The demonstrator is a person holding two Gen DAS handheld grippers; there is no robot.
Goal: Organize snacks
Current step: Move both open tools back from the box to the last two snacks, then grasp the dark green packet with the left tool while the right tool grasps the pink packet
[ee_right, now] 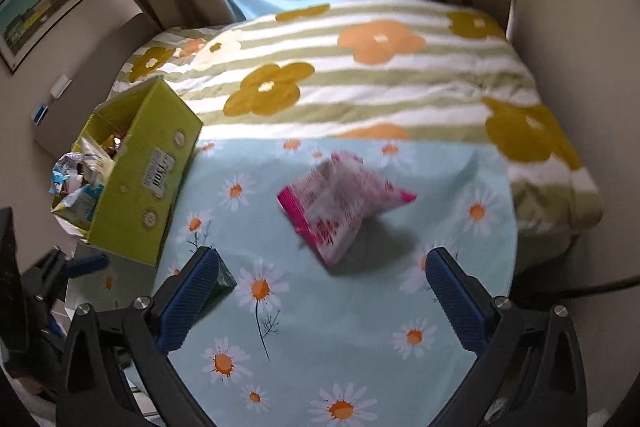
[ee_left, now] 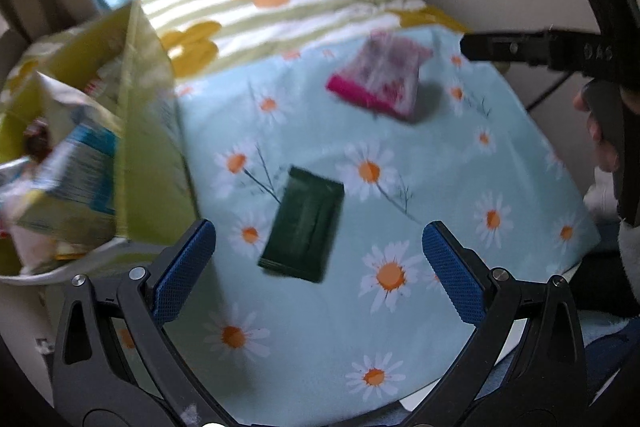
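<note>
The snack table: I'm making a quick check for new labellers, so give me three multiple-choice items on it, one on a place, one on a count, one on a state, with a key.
1. Where does the yellow-green box stand?
A. at the left edge of the daisy cloth
B. at the cloth's middle
C. on the striped flower blanket

2. How many snack packets lie loose on the daisy cloth?
A. none
B. two
C. five

3. How do the two grippers stand?
A. both clamped on packets
B. both open and empty
C. one open, one clamped

Key:
1 A, the right wrist view shows the box at the cloth's left side.
2 B, only the dark green packet and the pink packet lie there.
3 B, the left gripper and right gripper show spread blue pads with nothing between them.
</note>
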